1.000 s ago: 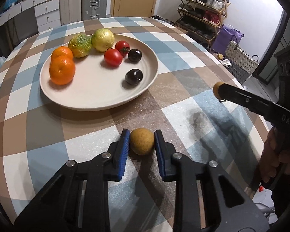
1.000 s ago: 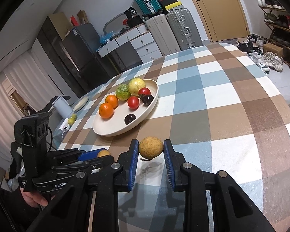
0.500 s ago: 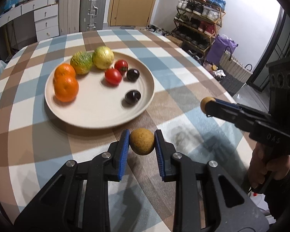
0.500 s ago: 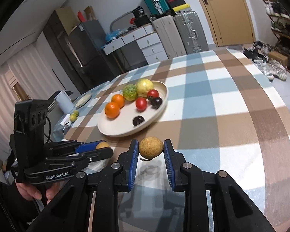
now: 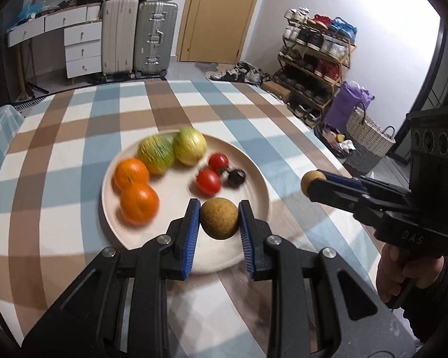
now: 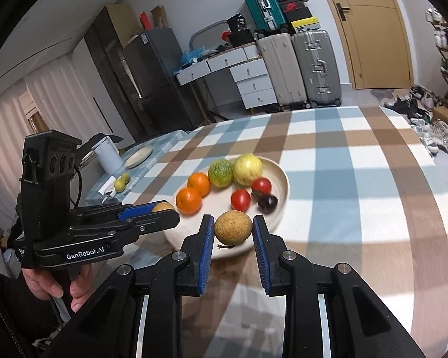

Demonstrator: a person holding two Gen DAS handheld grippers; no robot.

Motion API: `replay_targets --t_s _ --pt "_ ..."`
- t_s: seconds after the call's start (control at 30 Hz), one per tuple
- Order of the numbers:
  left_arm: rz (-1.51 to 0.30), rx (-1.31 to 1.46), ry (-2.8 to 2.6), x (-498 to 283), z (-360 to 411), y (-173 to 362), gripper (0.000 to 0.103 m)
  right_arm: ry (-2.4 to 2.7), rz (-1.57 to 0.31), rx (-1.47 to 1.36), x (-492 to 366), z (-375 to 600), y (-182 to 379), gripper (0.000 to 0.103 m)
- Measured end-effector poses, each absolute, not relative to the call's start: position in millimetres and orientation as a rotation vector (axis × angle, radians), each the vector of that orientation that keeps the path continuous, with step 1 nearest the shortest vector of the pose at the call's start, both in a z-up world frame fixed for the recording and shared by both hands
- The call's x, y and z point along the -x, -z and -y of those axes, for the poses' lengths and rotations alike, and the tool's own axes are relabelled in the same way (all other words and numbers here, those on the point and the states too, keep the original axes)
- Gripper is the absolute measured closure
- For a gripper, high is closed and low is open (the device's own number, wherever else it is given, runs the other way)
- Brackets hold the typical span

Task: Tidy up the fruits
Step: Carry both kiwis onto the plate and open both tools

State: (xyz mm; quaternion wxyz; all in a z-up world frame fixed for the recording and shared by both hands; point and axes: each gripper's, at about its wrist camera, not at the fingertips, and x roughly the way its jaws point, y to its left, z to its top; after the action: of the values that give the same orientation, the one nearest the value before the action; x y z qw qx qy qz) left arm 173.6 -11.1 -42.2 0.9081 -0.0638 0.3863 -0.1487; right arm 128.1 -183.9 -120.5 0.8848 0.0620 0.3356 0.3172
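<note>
Left gripper [image 5: 219, 219] and right gripper [image 6: 233, 227]: jaws clamped on one brown fruit apiece. Best lowered onto bare plate [image 5: 176, 203], released gently.

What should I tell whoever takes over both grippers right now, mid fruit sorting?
Left gripper: shut on a brown fruit, held off the table near the plate's near rim.
Right gripper: shut on the second brown fruit, also in the air by the plate.
On the plate: two oranges, two yellow-green fruits, two tomatoes and one dark fruit in view.
Done: both brown fruits picked up.
Left: probably set both on a bare part of the plate, then release.
</note>
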Motion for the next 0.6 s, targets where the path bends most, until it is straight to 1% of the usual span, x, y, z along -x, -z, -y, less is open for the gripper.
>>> replay_targets --t_s 0.3,0.6 --pt "-0.808 0.132 0.266 -217 4 54 0.080 -0.676 -0.748 -0.156 -197 154 127 0.076" --pt "-0.854 0.121 0.254 -242 3 78 0.080 -0.744 -0.815 -0.118 -241 116 144 0.076"
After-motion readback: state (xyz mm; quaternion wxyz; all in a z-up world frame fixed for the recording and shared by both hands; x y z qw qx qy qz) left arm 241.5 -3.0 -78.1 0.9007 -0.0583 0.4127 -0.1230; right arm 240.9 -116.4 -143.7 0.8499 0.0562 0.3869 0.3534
